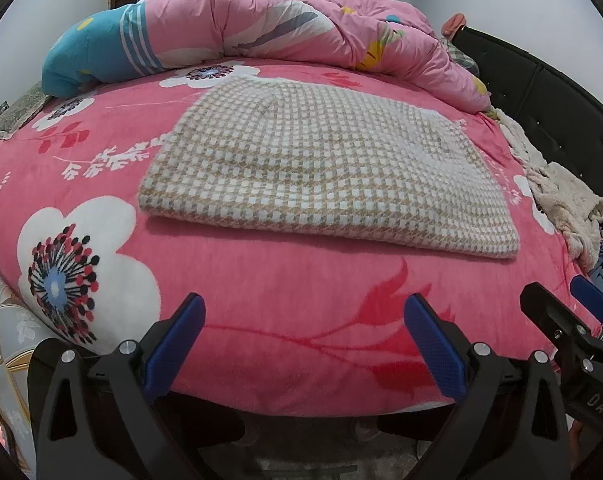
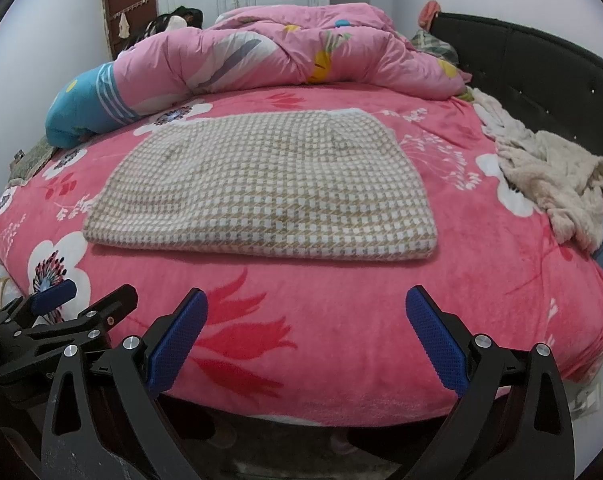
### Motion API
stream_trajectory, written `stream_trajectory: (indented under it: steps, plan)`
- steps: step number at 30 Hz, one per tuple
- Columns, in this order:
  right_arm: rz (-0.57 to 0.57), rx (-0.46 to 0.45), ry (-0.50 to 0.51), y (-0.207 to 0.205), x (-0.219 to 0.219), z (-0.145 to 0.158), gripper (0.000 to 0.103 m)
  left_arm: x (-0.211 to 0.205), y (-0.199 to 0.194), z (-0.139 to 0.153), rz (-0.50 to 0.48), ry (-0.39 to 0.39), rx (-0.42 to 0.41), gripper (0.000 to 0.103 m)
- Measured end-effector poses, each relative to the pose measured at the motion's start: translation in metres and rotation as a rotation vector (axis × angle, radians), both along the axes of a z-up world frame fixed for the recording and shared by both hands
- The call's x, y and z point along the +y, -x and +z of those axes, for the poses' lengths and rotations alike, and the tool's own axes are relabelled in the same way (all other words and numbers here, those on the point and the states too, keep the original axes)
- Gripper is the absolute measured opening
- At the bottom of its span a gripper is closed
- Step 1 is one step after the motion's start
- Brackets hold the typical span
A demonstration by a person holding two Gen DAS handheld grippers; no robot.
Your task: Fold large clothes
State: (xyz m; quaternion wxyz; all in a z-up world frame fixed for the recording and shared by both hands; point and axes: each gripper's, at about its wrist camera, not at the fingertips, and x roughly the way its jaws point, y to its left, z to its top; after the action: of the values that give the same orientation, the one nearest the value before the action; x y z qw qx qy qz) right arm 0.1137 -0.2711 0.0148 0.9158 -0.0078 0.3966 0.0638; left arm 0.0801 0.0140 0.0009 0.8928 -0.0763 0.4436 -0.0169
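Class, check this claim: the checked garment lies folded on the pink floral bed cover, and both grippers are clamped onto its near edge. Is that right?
Not quite. The checked garment does lie folded on the bed cover, but the left gripper and right gripper are open and short of its near edge, touching nothing, as both wrist views show.

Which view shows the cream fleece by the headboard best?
The right wrist view: the fleece lies whole and large along the headboard. In the left wrist view the fleece is squeezed at the right edge, with its lower end hard to make out.
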Motion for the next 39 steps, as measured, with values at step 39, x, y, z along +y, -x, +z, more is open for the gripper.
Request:
stream_trajectory:
  steps: [39]
  plan:
    - [0.044,0.009,0.009,-0.004,-0.011,-0.005,0.095,0.0,0.003,0.006,0.013,-0.02,-0.015,0.098]
